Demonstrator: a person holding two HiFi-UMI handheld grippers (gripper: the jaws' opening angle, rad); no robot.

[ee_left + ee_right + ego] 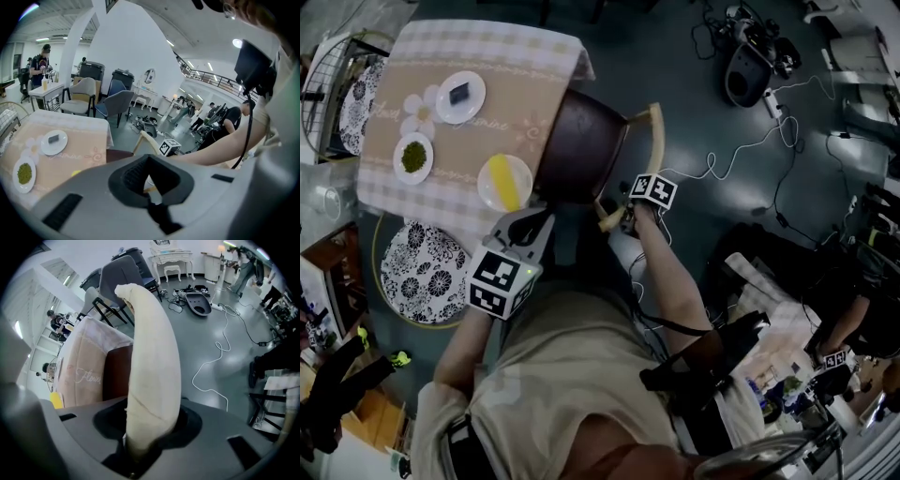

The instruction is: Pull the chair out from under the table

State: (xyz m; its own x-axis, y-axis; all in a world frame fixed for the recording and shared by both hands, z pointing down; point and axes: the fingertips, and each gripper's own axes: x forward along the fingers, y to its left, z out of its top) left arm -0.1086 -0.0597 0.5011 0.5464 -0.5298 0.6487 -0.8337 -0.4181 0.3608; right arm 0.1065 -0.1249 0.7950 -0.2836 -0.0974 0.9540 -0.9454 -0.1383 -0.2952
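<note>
The chair has a dark brown seat [581,145] tucked against the cloth-covered table [469,56] and a curved cream backrest rail [654,131]. My right gripper [626,214] points steeply down at the near end of that rail. In the right gripper view the rail [154,357] runs straight into the jaws, and the right gripper [145,437] is shut on it, with the seat [117,376] and table [84,371] behind. My left gripper [530,225] hovers by the table's near edge, beside the seat. The left gripper [150,180] is open and holds nothing; beyond it are the rail [145,140] and table [70,154].
On the table stand a white plate with a dark item [459,97], a plate of green stuff [413,157] and a yellow plate [504,181]. A floral round seat [422,272] sits at the table's near left. White cables [750,141] and a black device [745,70] lie on the floor to the right.
</note>
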